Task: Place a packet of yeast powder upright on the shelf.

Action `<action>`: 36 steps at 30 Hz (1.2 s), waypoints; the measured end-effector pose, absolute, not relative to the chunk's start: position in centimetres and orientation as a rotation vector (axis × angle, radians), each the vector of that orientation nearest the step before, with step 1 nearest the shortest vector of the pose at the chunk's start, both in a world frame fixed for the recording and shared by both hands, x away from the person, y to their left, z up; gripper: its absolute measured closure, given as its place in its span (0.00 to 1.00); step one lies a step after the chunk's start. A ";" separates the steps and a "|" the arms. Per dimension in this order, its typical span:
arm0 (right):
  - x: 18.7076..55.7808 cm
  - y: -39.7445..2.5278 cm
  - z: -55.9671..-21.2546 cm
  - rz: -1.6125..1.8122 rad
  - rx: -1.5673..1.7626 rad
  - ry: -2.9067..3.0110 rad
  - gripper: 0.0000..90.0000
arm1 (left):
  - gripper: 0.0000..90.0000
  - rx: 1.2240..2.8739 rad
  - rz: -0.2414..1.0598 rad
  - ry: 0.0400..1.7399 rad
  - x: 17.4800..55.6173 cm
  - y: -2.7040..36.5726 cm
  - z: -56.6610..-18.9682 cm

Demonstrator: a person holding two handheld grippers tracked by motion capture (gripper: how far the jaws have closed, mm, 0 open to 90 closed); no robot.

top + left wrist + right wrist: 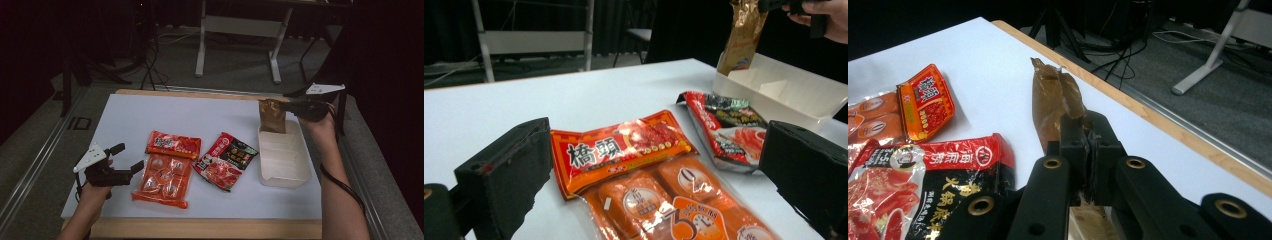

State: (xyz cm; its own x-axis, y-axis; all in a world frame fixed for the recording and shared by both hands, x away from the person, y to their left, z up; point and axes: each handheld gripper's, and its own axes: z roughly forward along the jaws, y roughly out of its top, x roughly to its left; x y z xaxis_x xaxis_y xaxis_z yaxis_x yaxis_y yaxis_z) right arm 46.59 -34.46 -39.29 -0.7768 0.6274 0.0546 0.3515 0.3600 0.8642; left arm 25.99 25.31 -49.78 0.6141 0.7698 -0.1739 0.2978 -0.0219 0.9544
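While the right gripper point(292, 105) was clamped on the upper edge of a crinkled brown-gold foil pouch point(272, 116), that pouch hung upright over the far end of a white rectangular plastic tray point(300, 176) with ribbed dividers. In the right gripper view the two black jaws were pressed together on the pouch point(1050, 97), and the light wooden edge of the table point(1168, 129) ran just behind it. In the left gripper view the lower end of the pouch point(741, 40) looked to be inside the tray point(796, 102), at its far wall, but I cannot tell whether it touched the bottom.

The left gripper point(126, 156) was released, its jaws standing wide apart near the left side of the white table top point(130, 115), holding nothing. Just beside it lay a large clear orange packet of round pieces point(164, 181), and a smaller flat orange-red packet with Chinese letters point(173, 144) lay partly over its far end. Between these packets and the tray rested a red and black glossy packet with a food picture point(226, 160), tilted, its corner close to the tray but not touching it. Nothing stood between the pouch and the tray. Beyond the table, white legs of another desk point(201, 47) stood on the grey floor.
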 end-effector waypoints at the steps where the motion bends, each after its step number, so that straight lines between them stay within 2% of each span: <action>1: 46.6 -34.6 -39.6 1.398 0.881 2.335 0.97 | 0.01 1.609 0.472 0.909 26.0 25.3 -49.8; 11: 46.5 -36.7 -41.3 1.376 0.992 2.279 0.97 | 0.01 1.628 0.435 0.912 26.0 24.9 -50.0; 17: 46.2 -37.5 -41.4 1.348 1.050 2.234 0.93 | 0.01 1.614 0.413 0.918 25.9 24.9 -49.9; 20: 46.0 -37.4 -41.1 1.323 1.066 2.225 0.87 | 0.01 1.625 0.403 0.918 26.0 24.8 -49.8; 22: 45.8 -37.3 -40.6 1.325 1.063 2.221 0.79 | 0.01 1.633 0.393 0.921 26.0 24.8 -49.8; 26: 45.3 -37.1 -39.6 1.319 1.053 2.198 0.69 | 0.02 1.650 0.384 0.926 26.0 24.6 -49.7; 32: 44.5 -36.7 -38.0 1.310 1.088 2.163 0.62 | 0.02 1.671 0.376 0.932 25.9 24.5 -49.4; 36: 43.7 -35.9 -36.9 1.299 1.099 2.145 0.54 | 0.02 1.681 0.348 0.930 25.9 24.5 -49.3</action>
